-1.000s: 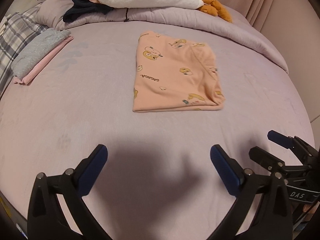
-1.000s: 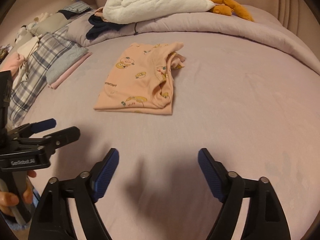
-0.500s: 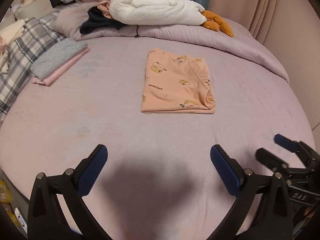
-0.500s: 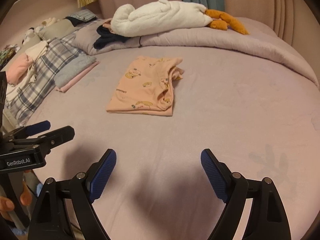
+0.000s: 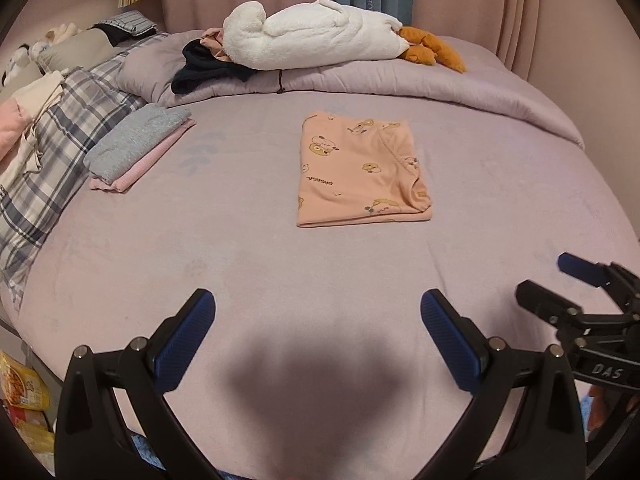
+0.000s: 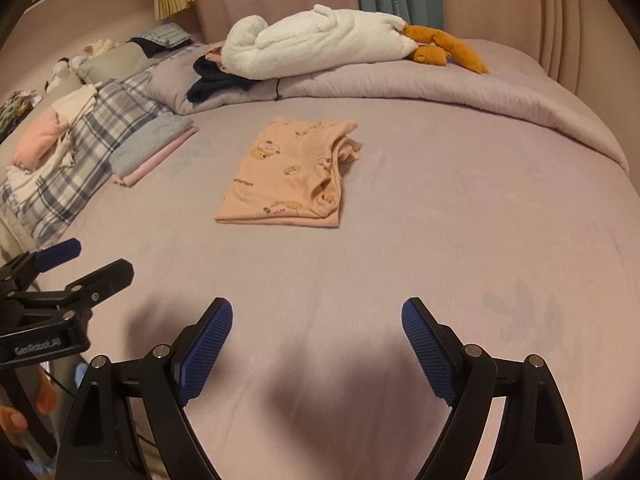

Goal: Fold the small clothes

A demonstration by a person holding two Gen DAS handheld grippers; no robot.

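Note:
A folded peach garment with cartoon prints (image 5: 360,176) lies flat in the middle of the lilac bed (image 5: 260,264); it also shows in the right wrist view (image 6: 288,176). My left gripper (image 5: 318,308) is open and empty, well back from the garment, over the near part of the bed. My right gripper (image 6: 318,312) is open and empty, also near the bed's front edge. The right gripper shows at the right of the left wrist view (image 5: 560,284), and the left gripper at the left of the right wrist view (image 6: 80,260).
A folded grey and pink stack (image 5: 136,148) lies at the left. A plaid blanket (image 5: 60,148) with loose clothes covers the left edge. A rolled duvet (image 5: 400,84) with a white plush (image 5: 312,36) and dark garment (image 5: 204,68) lies at the back.
Both grippers have pulled back and risen from the bed, so the garment looks farther away. The garment has not moved. Both grippers stay open.

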